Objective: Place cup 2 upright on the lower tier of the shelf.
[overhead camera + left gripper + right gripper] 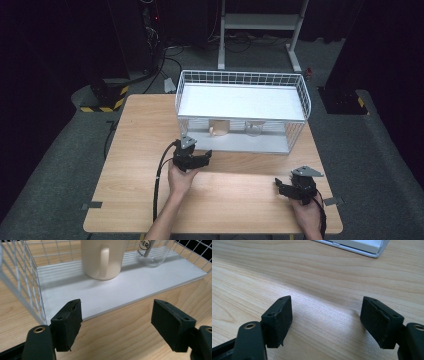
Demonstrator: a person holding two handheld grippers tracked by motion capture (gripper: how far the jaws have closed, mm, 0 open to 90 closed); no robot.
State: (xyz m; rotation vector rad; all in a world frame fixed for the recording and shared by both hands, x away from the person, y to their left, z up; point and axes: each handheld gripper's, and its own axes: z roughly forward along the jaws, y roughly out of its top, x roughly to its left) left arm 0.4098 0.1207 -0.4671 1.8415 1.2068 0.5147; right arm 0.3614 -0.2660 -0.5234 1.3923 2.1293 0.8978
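A white wire rack [242, 77] with two shelves stands at the back of the wooden table [135, 150]. On its lower shelf [112, 292] stand a cream mug [102, 257], handle turned toward me, and to its right a clear glass [153, 252]. From above, the mug [218, 128] and the glass [253, 128] sit under the upper shelf. My left gripper [202, 157] is held just in front of the lower shelf, pointing at the mug. The left gripper [116, 320] is open and empty. My right gripper [281, 187] hovers low over bare wood at the front right. The right gripper [325, 320] is open and empty too.
The rack's front corner [362, 246] lies far ahead of the right gripper. Wire mesh [22, 277] walls the shelf's left end. A black cable [159, 175] trails from the left gripper along the forearm. Beyond the table are grey floor and a white metal stand [260, 22].
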